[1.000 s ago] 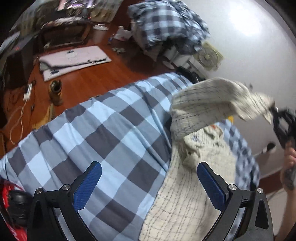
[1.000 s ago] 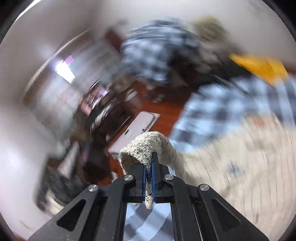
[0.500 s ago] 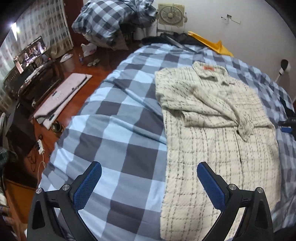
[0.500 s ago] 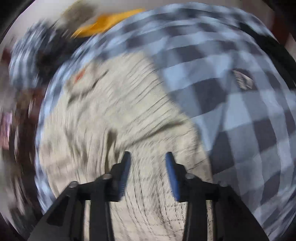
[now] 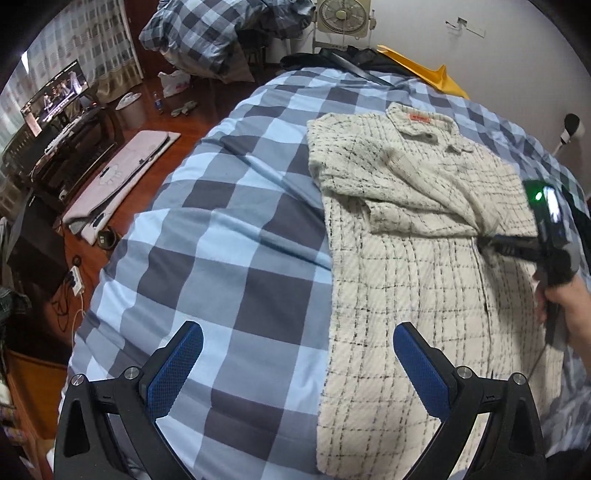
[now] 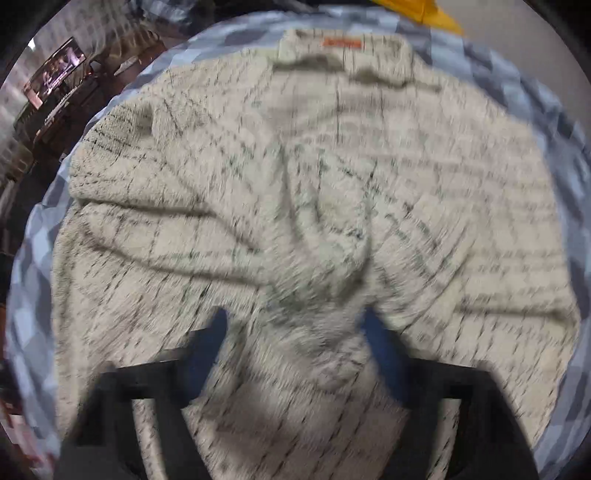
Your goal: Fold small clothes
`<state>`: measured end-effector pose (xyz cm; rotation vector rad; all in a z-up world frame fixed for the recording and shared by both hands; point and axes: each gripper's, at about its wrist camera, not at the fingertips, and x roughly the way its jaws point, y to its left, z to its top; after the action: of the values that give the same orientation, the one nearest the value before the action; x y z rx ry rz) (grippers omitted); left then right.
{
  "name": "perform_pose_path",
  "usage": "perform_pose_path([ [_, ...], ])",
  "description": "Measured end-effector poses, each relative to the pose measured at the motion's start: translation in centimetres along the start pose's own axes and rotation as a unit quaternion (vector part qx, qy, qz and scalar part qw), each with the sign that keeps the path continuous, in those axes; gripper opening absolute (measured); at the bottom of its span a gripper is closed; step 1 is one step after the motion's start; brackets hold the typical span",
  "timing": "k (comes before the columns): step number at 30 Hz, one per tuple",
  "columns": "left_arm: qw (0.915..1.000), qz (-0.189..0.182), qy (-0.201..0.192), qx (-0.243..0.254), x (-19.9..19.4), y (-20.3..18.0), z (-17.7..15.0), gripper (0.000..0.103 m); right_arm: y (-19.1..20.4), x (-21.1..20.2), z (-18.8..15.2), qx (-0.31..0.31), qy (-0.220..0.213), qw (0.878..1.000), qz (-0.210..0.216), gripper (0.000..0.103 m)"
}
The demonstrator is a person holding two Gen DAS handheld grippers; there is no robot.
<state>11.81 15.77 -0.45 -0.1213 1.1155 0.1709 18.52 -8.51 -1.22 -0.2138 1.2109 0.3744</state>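
— The right tool [image 6: 295, 332] was down on the cream checked jacket [image 5: 406, 258], its jaws closing, with a bunched fold of the sleeve [image 5: 417, 199] sitting between the two blue pads [image 6: 210, 343]. The view from it was smeared, so I could not swear the pads were pressing the cloth yet.

— And the other one?

— The left tool [image 5: 295, 369] hung over the near part of the bed, jaws spread wide, nothing between them. One pad stood over the blue-and-grey checked bedspread [image 5: 221, 240], the other over the jacket's lower half.

— Where did the jacket lie?

— Flat on the bedspread, front up, collar with its orange label [image 5: 419, 119] toward the far end by the wall. The sleeve on the floor side was folded in across the chest, slanting down to the front opening, and that was where the right tool's tips met it. The person's hand [image 5: 569, 306] gripped that tool's handle at the edge of the left tool's view.

— Anything else about?

— A yellow thing [image 5: 424, 74] lay at the head of the bed, a box fan [image 5: 341, 16] stood by the wall, a heap of matching checked bedding [image 5: 207, 33] sat beyond, and a lit screen [image 5: 55, 96] glowed across the wooden floor [image 5: 184, 122].
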Motion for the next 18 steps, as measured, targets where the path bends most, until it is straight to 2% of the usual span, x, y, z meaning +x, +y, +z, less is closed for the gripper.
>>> perform_pose_path([
  [2, 1.0, -0.002, 0.003, 0.002, 0.0, -0.1, -0.1, 0.103, -1.1, -1.5, 0.6, 0.021, -0.021, 0.999, 0.017, 0.015],
  [4, 1.0, -0.004, 0.001, 0.002, -0.1, -0.1, -0.1, 0.103, -3.6, -4.9, 1.7, 0.049, -0.061, 0.996, 0.032, 0.012],
  [6, 1.0, -0.008, -0.003, 0.0, -0.4, -0.1, 0.0, 0.103, -5.9, -7.6, 3.0, 0.07, -0.083, 0.992, 0.056, 0.011],
  [10, 0.9999, -0.011, -0.006, -0.006, -0.5, 0.0, 0.1, 0.103, -11.3, -14.2, 7.5, 0.139, -0.127, 0.975, 0.116, 0.01],
  [11, 0.9999, -0.009, -0.005, -0.006, -0.4, 0.0, 0.1, 0.103, -11.9, -14.5, 8.2, 0.156, -0.124, 0.971, 0.135, 0.01],
  [13, 1.0, -0.006, -0.002, -0.005, -0.2, -0.1, 0.2, 0.103, -14.7, -15.7, 9.9, 0.217, -0.136, 0.958, 0.129, 0.011],
  [15, 1.0, -0.002, 0.0, 0.0, 0.0, -0.3, 0.2, 0.103, -17.2, -14.7, 10.9, 0.264, -0.134, 0.945, 0.141, 0.02],
  [16, 1.0, 0.001, 0.0, 0.003, 0.0, -0.5, 0.2, 0.103, -18.8, -13.5, 11.3, 0.292, -0.112, 0.94, 0.136, 0.039],
  [17, 1.0, 0.001, 0.0, 0.006, 0.0, -0.6, 0.2, 0.103, -19.5, -11.9, 11.4, 0.322, -0.082, 0.937, 0.11, 0.078],
  [18, 1.0, 0.002, 0.0, 0.009, 0.0, -0.8, 0.2, 0.103, -21.1, -10.7, 10.6, 0.365, -0.04, 0.928, 0.063, 0.09],
])
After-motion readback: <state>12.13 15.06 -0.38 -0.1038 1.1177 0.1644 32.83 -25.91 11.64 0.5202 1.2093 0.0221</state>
